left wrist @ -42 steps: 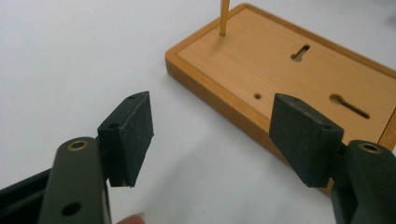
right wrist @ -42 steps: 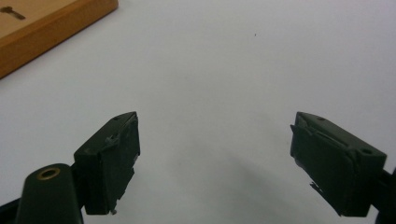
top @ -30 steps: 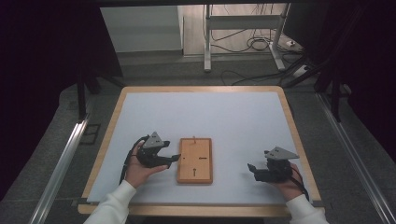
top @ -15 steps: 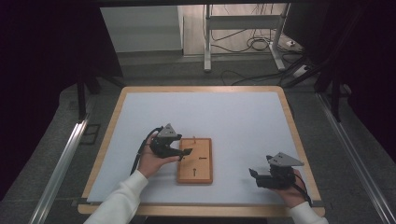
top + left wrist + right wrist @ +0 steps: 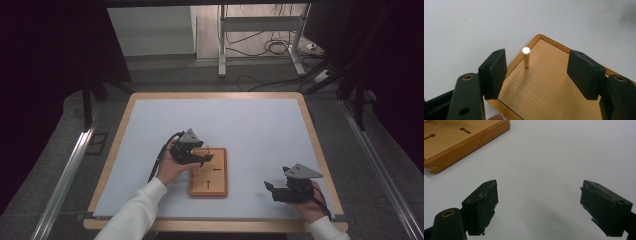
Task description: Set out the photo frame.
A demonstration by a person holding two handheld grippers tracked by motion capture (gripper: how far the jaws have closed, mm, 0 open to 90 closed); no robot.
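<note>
A small wooden board [image 5: 220, 186] lies on the white mat, with dark keyhole slots [image 5: 465, 130] cut in its top. A short wooden peg [image 5: 526, 58] stands upright near the board's [image 5: 549, 90] far left corner. My left gripper [image 5: 206, 159] hovers over that corner. Its jaws have just been closing a little but are still wide open. In the left gripper view [image 5: 537, 66] the peg stands between the pads, nearer the left one, and touches neither. My right gripper [image 5: 270, 190] rests near the table's front right, open [image 5: 539, 202] over bare mat with nothing between its jaws.
The white mat [image 5: 250, 125] covers a wooden-edged table [image 5: 125, 120]. Aluminium rails [image 5: 65, 175] run along both sides. Behind the table are a metal stand [image 5: 222, 45] and loose cables [image 5: 272, 47] on the floor.
My left gripper has moved right and away from the person, from beside the board to over its far left corner. The right gripper has drawn back slightly toward the front edge.
</note>
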